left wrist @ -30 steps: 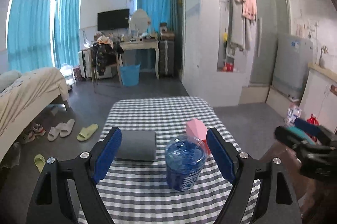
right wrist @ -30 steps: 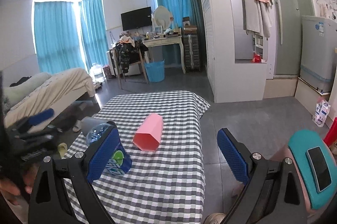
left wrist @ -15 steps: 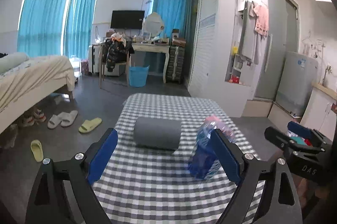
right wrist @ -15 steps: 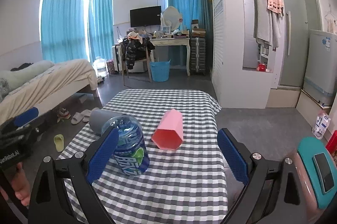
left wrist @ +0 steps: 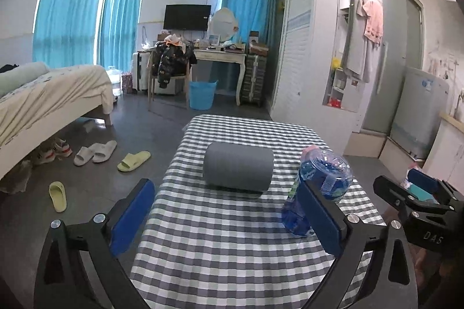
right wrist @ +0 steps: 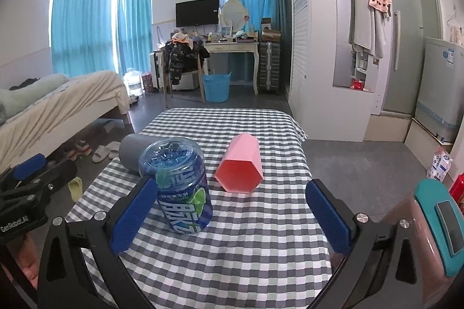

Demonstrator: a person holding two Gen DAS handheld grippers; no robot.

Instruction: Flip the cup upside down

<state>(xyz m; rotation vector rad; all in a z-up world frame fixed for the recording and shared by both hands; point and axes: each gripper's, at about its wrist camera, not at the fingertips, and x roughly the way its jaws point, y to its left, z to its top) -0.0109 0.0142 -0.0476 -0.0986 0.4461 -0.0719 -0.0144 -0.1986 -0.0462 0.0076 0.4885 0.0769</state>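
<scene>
Two hand-held tools hover over a checked desk point(right wrist: 255, 236) in a bedroom, both with jaws spread wide and gripping nothing. A second ago both cameras looked down on the desk from higher up; both tools have since dropped to a lower, flatter angle, and the left one has also swung left. The left tool point(left wrist: 229, 217) now has the grey cup point(left wrist: 237, 165) lying on its side straight ahead between its pads, where the blue plastic jar point(left wrist: 319, 187) stood before; the jar now sits against the inside of its right pad point(left wrist: 317, 217). From the right tool point(right wrist: 232, 217), a pink hexagonal cup point(right wrist: 242, 164) lies on its side ahead and slightly right of centre, open mouth facing the camera, while the jar point(right wrist: 179, 187) stands ahead and just inside its left pad point(right wrist: 133, 214). Neither cup is touched yet. The realignment suggests an approach is under way, each tool squaring up to one cup; which cup is meant cannot be told.
</scene>
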